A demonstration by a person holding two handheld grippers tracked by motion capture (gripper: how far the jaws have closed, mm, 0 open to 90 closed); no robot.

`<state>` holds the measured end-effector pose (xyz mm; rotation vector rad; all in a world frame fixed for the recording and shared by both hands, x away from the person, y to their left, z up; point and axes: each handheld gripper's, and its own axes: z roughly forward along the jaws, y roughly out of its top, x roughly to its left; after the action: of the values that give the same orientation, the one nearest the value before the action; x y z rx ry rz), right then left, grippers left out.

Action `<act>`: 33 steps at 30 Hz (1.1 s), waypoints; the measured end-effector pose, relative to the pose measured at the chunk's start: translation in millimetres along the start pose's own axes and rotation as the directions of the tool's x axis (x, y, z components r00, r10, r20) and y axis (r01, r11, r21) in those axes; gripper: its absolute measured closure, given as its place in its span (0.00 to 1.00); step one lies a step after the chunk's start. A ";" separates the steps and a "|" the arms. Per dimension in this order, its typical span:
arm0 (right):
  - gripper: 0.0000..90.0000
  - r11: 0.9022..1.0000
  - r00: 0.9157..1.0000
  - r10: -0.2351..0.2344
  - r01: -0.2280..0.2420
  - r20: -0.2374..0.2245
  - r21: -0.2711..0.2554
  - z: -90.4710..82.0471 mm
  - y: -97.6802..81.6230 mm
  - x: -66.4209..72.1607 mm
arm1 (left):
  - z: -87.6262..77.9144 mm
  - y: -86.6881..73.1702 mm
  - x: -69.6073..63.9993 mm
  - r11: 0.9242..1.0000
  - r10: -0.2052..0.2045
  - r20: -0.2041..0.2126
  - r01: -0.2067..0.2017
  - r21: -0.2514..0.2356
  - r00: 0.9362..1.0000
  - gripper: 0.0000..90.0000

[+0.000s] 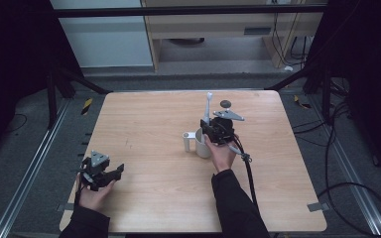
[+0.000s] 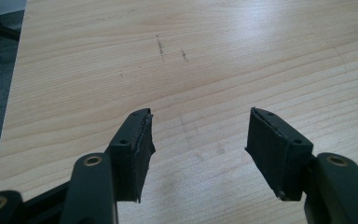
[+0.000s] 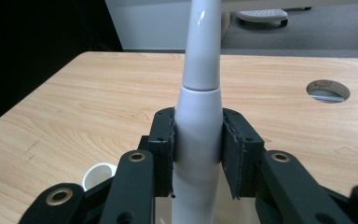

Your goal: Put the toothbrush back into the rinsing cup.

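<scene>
A white electric toothbrush (image 1: 208, 106) stands upright with its slim neck pointing up. My right gripper (image 1: 213, 130) is shut on its thick handle, and the right gripper view shows both pads pressed on the toothbrush (image 3: 199, 93). Right under that grip sits a white cup (image 1: 202, 144) with a small white tube (image 1: 186, 141) at its left side. The gripper hides the brush's lower end. At the table's left front my left gripper (image 1: 116, 171) stays low and open, and the left gripper view shows only bare wood between the pads of the left gripper (image 2: 198, 135).
The wooden table (image 1: 149, 124) has a round cable hole (image 1: 225, 104) just behind the right gripper. A black cable (image 1: 248, 168) trails from the right gripper toward the front edge. Dark frame posts and floor cables surround the table.
</scene>
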<state>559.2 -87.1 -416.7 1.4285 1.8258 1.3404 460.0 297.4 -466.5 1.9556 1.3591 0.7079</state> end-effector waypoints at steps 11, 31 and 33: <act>0.75 0.999 1.000 0.002 -0.002 0.015 0.038 2.6 -7.9 -5.3 | 0.0 0.0 -0.1 1.000 0.003 0.000 -0.003 0.002 1.000 0.44; 0.72 0.999 0.998 -0.019 0.017 0.057 0.029 4.4 -9.5 -10.8 | 0.1 0.0 -0.1 1.000 0.003 0.000 -0.003 0.003 1.000 0.44; 0.71 0.999 0.998 -0.021 0.019 0.058 0.029 4.2 -9.4 -10.9 | 0.2 0.0 -0.2 1.000 0.004 0.000 -0.004 0.003 1.000 0.44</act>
<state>562.1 -95.2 -429.0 1.4448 1.8238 1.2548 460.0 297.2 -466.6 1.9611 1.3567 0.7084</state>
